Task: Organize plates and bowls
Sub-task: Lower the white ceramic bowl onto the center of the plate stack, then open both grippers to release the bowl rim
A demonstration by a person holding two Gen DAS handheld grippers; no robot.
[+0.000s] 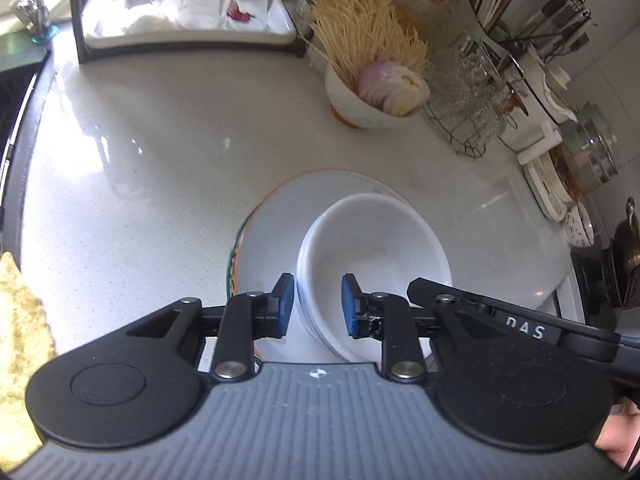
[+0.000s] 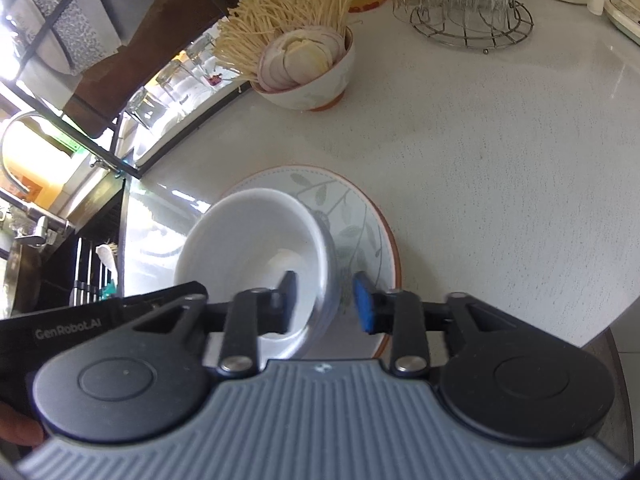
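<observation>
A pale speckled table (image 1: 160, 152) fills both wrist views. At its back stand a dark dish rack (image 1: 188, 12) holding upturned glasses, a wire stand of glassware (image 2: 468, 4), and a patterned bowl (image 2: 308, 76) of noodle-like strands and sliced onion.

Near the front edge lies a large plate (image 2: 360, 216) with a leaf pattern and an orange rim, apparently the top of a small pile of plates. On it, off-centre, sits a stack of white bowls (image 1: 376, 248), nested and upright.

The left hand-held gripper (image 1: 314, 306) straddles the near-left rim of the stack, one blue pad outside the wall and one inside. The jaws stand a little apart and do not appear to press the rim. The right hand-held gripper (image 2: 326, 302) straddles the opposite rim the same way, its jaws somewhat wider, with a visible gap on the outer side. Neither grips anything.

Risks, as a judgement: the bowls sit off-centre, so a nudge from either gripper could slide the stack across the smooth plate. If the pads pinch only the top bowl's rim, it might lift alone, or tilt and slip free. Uneven lifting by the two hands could tip the whole stack toward the table edge.
</observation>
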